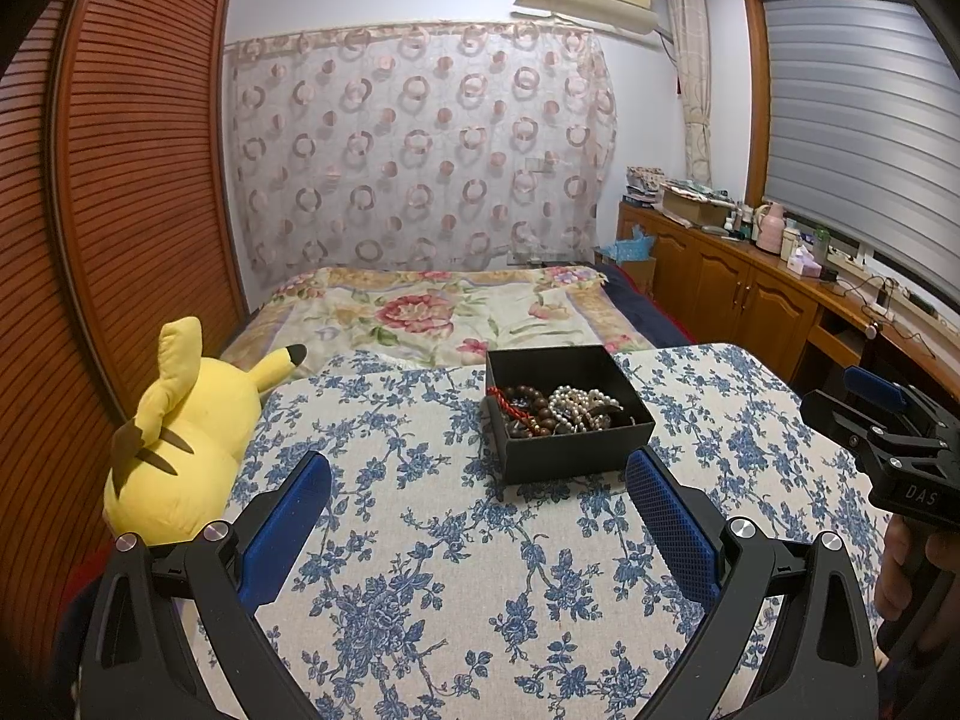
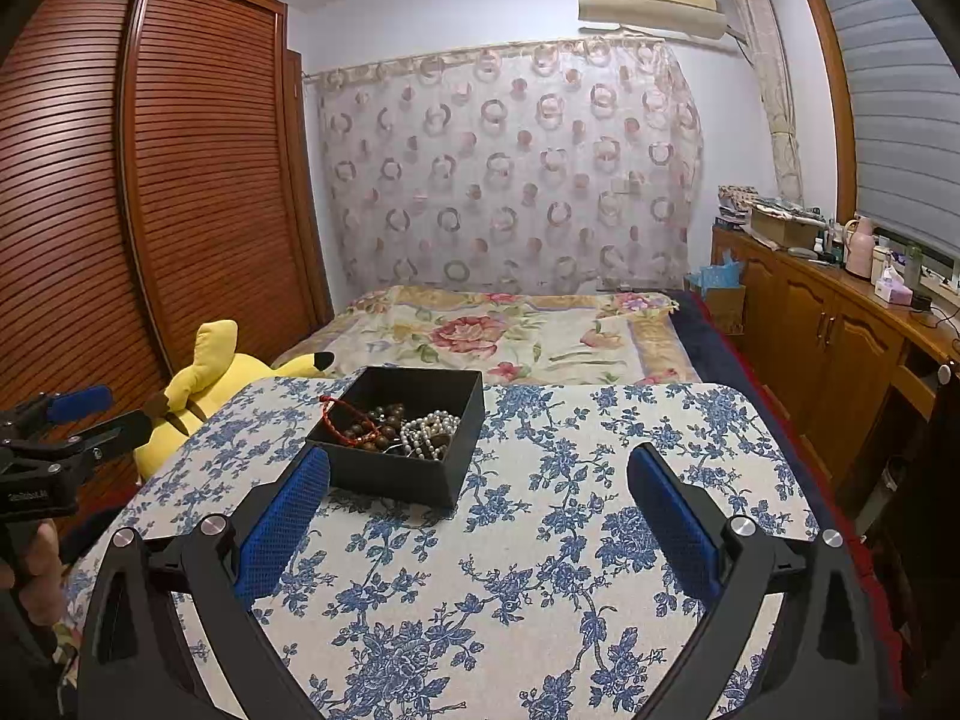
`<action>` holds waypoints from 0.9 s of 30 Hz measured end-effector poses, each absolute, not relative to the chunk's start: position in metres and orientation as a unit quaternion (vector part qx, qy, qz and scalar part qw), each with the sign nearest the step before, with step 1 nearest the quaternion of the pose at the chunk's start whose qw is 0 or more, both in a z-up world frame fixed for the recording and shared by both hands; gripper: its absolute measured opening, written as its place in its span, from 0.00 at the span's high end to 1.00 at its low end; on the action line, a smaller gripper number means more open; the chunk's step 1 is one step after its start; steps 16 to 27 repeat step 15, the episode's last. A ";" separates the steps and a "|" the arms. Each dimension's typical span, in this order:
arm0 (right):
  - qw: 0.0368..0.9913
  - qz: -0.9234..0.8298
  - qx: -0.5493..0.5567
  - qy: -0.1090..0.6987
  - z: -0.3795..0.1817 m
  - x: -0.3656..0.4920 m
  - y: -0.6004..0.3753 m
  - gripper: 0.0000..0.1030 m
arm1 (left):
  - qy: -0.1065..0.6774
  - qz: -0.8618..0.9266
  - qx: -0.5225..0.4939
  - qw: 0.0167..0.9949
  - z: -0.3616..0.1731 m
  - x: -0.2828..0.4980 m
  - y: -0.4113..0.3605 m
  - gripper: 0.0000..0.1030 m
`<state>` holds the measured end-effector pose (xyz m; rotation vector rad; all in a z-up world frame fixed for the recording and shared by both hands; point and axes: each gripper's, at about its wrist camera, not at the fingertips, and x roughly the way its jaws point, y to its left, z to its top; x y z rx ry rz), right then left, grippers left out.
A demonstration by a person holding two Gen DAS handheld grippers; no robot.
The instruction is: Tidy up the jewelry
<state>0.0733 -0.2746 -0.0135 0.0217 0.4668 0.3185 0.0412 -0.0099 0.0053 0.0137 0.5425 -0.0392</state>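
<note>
A black open box (image 1: 570, 444) stands on the table with the blue floral cloth (image 1: 420, 540). It holds brown wooden beads (image 1: 531, 405), a white pearl strand (image 1: 579, 402) and a red cord bracelet (image 1: 510, 405). My left gripper (image 1: 480, 474) is open and empty, just short of the box. My right gripper (image 2: 480, 468) is open and empty, with the box (image 2: 396, 474) ahead to its left; the beads (image 2: 384, 423), pearls (image 2: 429, 429) and red cord (image 2: 345, 420) show inside. The right gripper also shows at the right edge of the left wrist view (image 1: 888, 426).
A yellow plush toy (image 1: 180, 438) lies by the table's left edge. A bed with a floral cover (image 1: 432, 312) is behind the table. A slatted wooden wardrobe (image 1: 120, 180) stands on the left and a cluttered wooden cabinet (image 1: 750, 276) on the right.
</note>
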 end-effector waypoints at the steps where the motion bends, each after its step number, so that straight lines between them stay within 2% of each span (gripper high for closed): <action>1: 0.960 0.157 0.011 0.230 -0.014 0.073 -0.275 0.03 | 0.268 -0.019 0.007 0.963 0.005 0.041 -0.010 0.08; 27: 0.960 0.157 0.011 0.230 -0.014 0.073 -0.275 0.03 | 0.267 -0.020 0.007 0.963 0.005 0.041 -0.010 0.08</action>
